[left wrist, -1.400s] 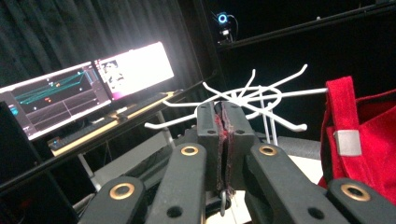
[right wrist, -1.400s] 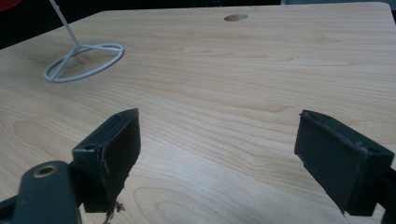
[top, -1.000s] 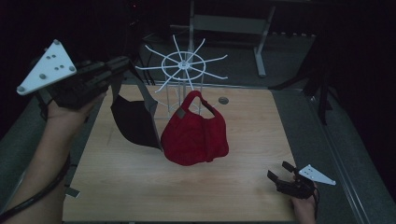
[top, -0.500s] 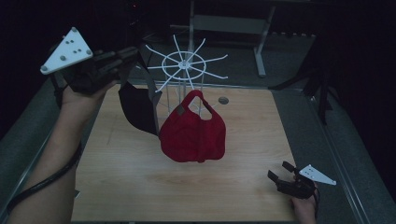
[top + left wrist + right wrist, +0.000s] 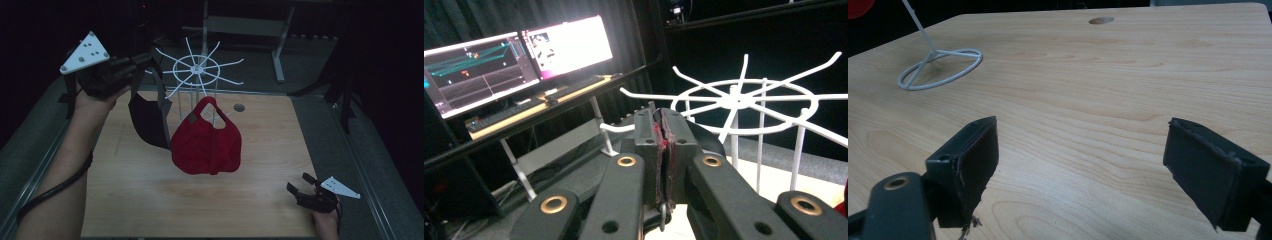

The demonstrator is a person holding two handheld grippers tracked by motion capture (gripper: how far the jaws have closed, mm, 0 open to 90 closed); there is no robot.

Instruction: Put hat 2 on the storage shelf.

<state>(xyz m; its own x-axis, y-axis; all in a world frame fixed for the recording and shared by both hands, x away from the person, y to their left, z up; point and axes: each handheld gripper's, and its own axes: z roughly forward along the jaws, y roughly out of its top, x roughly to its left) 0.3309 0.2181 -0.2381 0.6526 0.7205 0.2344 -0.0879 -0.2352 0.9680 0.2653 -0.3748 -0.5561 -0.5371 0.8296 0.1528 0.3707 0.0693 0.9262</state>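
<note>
Dark room all round, monitors glowing in the background of the left gripper view, and a pale wooden table [image 5: 150,200] in the middle of it. Up at ten o'clock from the table's centre, the left gripper [image 5: 131,67] is raised high, its jaws pressed together on the grey strap [image 5: 161,100] of the black bag [image 5: 147,122], which dangles below it, long axis near vertical, clear of the wood. In the left gripper view the pads meet with hardly a gap and a bit of strap hardware peeps out underneath. Here is the relation that matters: the white wire rack [image 5: 197,70], with its spokes fanning out like a wheel, sits just at three o'clock from those jaws, at about the same height, and the nearest spoke tip looks close to the strap. My read is that the strap has to be carried over a free spoke and lowered onto it. Already hanging from the rack, on its near side, is the red bag [image 5: 207,145], just beside the black one and possibly touching it. The right gripper [image 5: 301,189] rests low at five o'clock near the table's front edge, jaws spread wide with nothing between them, well apart from the rack, so the left hand is plainly the nearer one. Neither bag's inside can be seen.
</note>
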